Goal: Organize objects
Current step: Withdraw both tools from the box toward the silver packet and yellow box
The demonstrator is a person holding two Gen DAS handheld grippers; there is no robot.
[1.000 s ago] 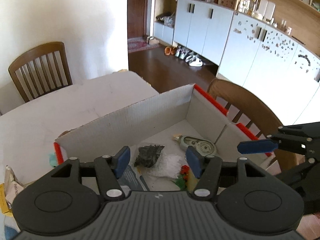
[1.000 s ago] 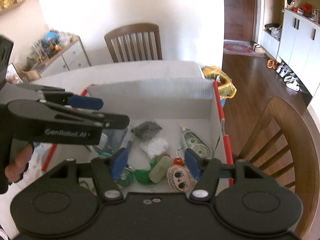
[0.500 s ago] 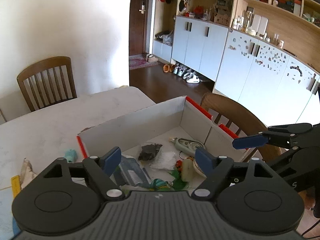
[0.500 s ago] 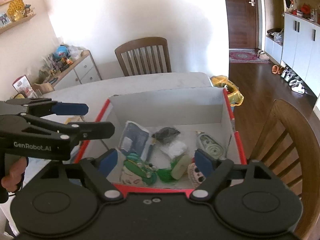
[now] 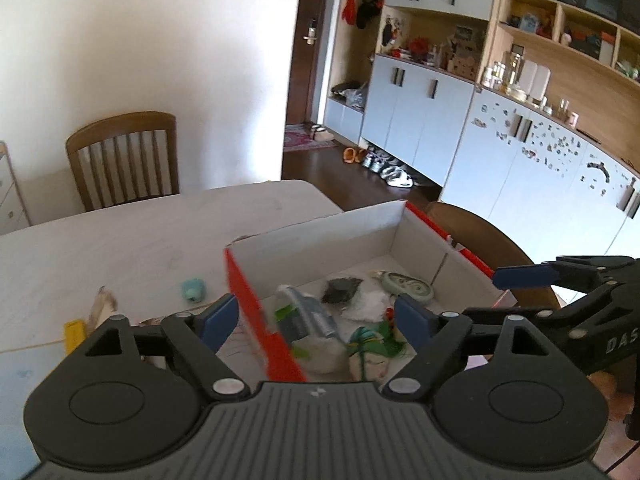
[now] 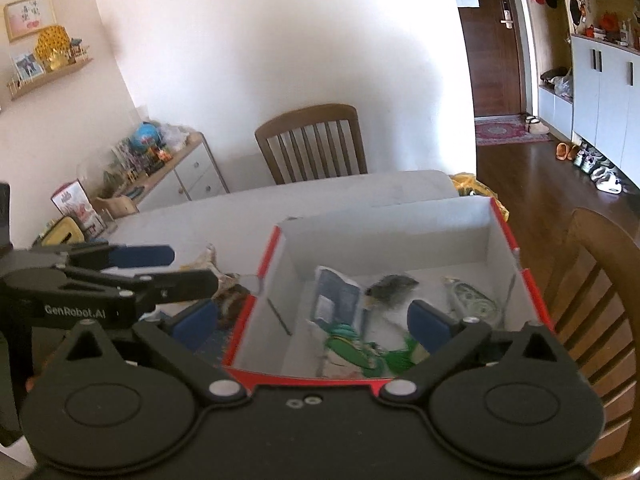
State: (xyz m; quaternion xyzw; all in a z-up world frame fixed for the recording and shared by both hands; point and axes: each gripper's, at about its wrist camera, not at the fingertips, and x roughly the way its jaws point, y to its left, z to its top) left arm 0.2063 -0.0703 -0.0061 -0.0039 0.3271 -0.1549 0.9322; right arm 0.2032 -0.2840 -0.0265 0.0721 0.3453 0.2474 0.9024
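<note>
A red-rimmed cardboard box (image 5: 320,232) (image 6: 384,232) stands on the white table. It holds a correction tape (image 5: 406,285) (image 6: 472,299), a dark scrap (image 5: 340,289) (image 6: 390,286), a blue packet (image 5: 308,318) (image 6: 334,300), a green-haired doll head (image 5: 370,354) and other small things. My left gripper (image 5: 316,320) is open and empty, raised above the box's near left wall. My right gripper (image 6: 312,322) is open and empty above the box's near edge. Each gripper shows in the other's view.
On the table left of the box lie a small teal object (image 5: 193,290), a yellow piece (image 5: 75,334) and a crumpled wrapper (image 5: 105,306). Wooden chairs stand at the far side (image 5: 124,156) and the right side (image 6: 596,288). A sideboard (image 6: 176,172) stands at the wall.
Both grippers have risen and pulled back from the box; both jaws have opened wider. The left gripper has shifted left, over the box's left wall.
</note>
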